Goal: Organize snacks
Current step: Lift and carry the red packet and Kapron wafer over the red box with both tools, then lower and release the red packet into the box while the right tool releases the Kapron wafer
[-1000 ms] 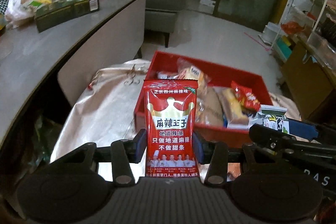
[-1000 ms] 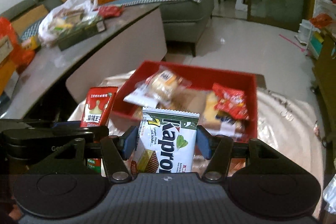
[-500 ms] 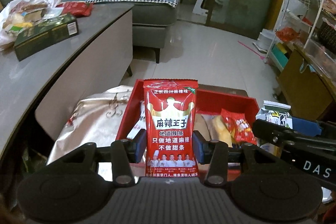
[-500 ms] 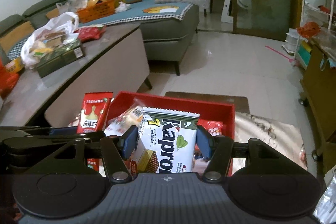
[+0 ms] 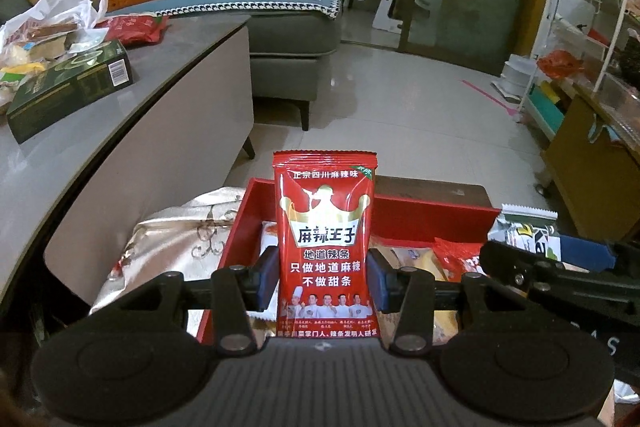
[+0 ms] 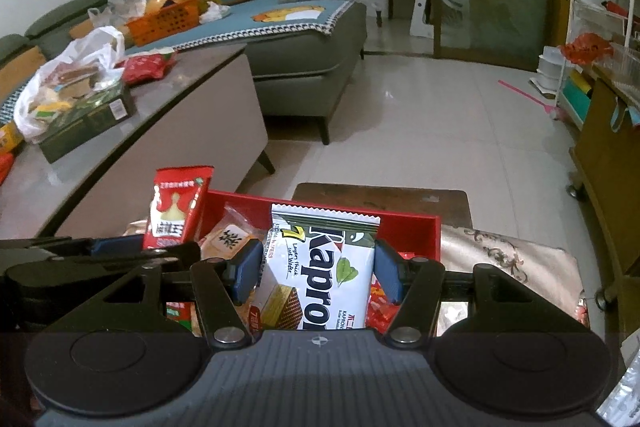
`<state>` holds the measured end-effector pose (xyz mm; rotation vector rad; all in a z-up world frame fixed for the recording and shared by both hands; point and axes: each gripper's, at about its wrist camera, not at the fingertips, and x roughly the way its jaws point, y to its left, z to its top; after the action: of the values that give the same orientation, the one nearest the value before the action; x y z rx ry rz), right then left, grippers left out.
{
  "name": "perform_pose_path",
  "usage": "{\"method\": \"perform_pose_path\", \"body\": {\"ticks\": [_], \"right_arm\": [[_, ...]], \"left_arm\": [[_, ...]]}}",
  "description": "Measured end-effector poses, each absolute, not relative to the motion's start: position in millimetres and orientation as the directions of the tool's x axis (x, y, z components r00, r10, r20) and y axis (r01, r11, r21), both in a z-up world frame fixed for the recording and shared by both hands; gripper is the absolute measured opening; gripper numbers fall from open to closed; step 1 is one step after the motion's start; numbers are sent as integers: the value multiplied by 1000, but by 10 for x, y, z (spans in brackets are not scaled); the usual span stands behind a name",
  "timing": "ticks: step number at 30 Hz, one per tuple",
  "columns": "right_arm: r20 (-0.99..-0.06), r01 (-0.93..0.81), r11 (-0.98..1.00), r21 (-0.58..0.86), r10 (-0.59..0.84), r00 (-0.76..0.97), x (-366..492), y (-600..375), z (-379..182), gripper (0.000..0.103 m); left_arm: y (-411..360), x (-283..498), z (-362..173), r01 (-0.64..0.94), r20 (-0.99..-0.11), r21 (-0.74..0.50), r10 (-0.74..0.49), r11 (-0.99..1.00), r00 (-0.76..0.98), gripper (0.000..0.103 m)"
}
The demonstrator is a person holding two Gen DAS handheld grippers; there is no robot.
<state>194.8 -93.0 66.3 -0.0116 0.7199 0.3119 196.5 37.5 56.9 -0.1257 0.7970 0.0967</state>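
Observation:
My left gripper is shut on a red spicy-strip packet, held upright over the near side of a red bin. My right gripper is shut on a white and green Kapro wafer packet, also upright above the red bin. The bin holds several wrapped snacks. In the right wrist view the red packet and the left gripper show at the left. In the left wrist view the wafer packet shows at the right.
The bin rests on a silvery patterned cloth with a dark wooden stool behind it. A grey table at the left carries a green box, a plastic bag of snacks and a red bag. A sofa and tiled floor lie beyond.
Both grippers have travelled together with their packets, so the bin has slid lower and nearer in both views. More of the floor and room now shows. Both grips are unchanged.

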Motion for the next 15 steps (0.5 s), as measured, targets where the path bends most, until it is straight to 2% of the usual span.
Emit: {"method": "perform_pose_path", "body": {"ticks": [15], "right_arm": [[-697, -261, 962, 84, 244, 674, 2189, -930, 424, 67]], "left_arm": [[350, 2148, 340, -149, -751, -43, 67, 988, 657, 39]]}}
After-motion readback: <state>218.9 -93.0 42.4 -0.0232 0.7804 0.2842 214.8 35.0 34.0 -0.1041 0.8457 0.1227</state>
